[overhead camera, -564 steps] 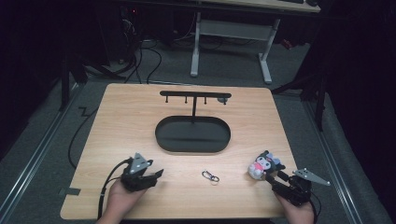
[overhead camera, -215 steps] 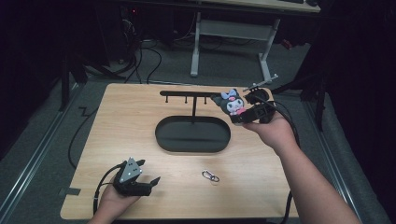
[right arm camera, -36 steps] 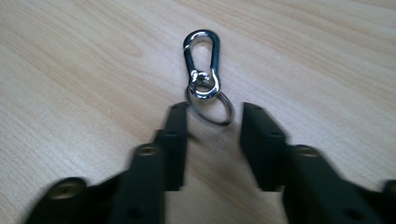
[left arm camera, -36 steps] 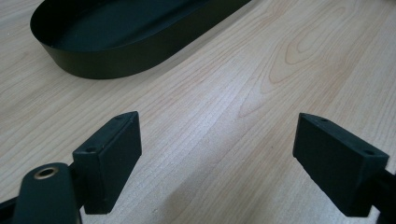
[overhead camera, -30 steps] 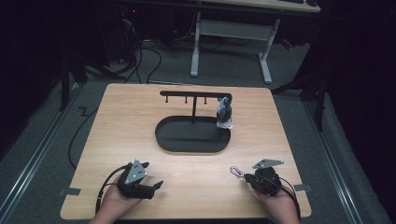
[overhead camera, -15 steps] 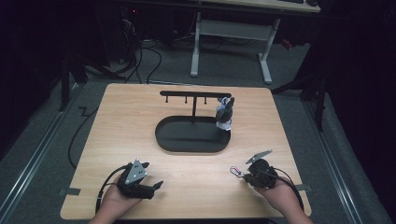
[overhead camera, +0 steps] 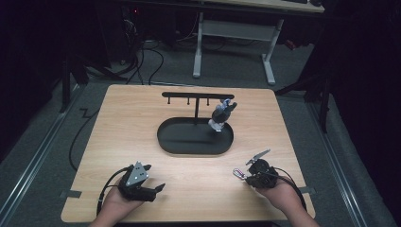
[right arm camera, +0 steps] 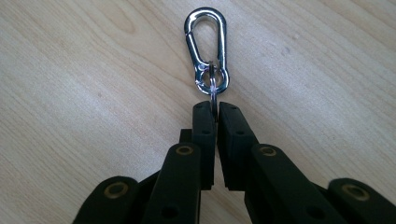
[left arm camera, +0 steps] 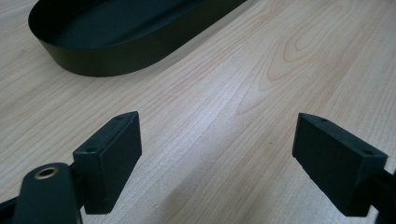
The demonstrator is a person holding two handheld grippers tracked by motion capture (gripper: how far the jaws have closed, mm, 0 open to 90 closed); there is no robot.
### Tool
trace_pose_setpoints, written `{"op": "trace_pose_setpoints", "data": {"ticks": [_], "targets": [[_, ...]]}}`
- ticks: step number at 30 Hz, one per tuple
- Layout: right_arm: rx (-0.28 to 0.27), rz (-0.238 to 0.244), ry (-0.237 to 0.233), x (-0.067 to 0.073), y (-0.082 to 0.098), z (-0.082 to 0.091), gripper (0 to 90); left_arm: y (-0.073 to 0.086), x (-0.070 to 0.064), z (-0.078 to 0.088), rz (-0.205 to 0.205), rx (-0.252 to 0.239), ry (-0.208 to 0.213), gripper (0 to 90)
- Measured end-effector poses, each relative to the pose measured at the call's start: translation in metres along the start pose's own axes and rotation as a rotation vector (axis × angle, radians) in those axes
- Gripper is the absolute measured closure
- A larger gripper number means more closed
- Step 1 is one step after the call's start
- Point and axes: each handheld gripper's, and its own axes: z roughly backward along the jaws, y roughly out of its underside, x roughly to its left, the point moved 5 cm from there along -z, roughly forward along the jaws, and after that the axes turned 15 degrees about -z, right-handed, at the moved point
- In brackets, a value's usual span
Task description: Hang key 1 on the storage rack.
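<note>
A silver carabiner clip [right arm camera: 208, 52] on a small key ring hangs from my right gripper [right arm camera: 214, 108], whose jaws are shut on the ring. In the high view the clip [overhead camera: 238, 173] sticks out leftward from the right gripper [overhead camera: 246, 175] near the table's front right. My left gripper [overhead camera: 158, 188] rests at the front left, open, with bare wood between its pads [left arm camera: 112, 154]. A small plush toy [overhead camera: 221, 115] hangs from the black hook stand [overhead camera: 197, 96] over the right end of the black oval tray [overhead camera: 171, 142].
The tray's dark wall [left arm camera: 107, 58] lies ahead of the left gripper. Cables trail from both grippers off the table's front edge. A desk frame [overhead camera: 234, 33] and floor cables stand beyond the far edge.
The right gripper has shifted a little to the right and tilted up, carrying the clip off the wood. The left gripper has stayed put.
</note>
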Motion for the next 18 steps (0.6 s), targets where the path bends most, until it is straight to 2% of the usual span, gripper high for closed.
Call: {"op": "trace_pose_setpoints", "data": {"ticks": [3, 7, 10, 18], "targets": [[0.001, -0.008, -0.005, 0.001, -0.001, 0.0, 88.1, 0.0, 0.0, 0.0, -0.002, 0.001, 0.001, 16.4], [-0.003, 0.009, 0.017, 0.001, -0.001, 0.0, 89.0, 0.0, 0.0, 0.0, -0.003, 0.001, 0.001, 16.4], [-0.001, 0.02, 0.013, 0.002, -0.001, 0.001, 89.2, 0.0, -0.001, 0.0, -0.002, 0.0, 0.001, 16.3], [-0.002, 0.012, -0.013, 0.001, -0.003, 0.011, 89.2, -0.001, -0.001, 0.0, -0.003, -0.005, -0.001, 16.3]]}}
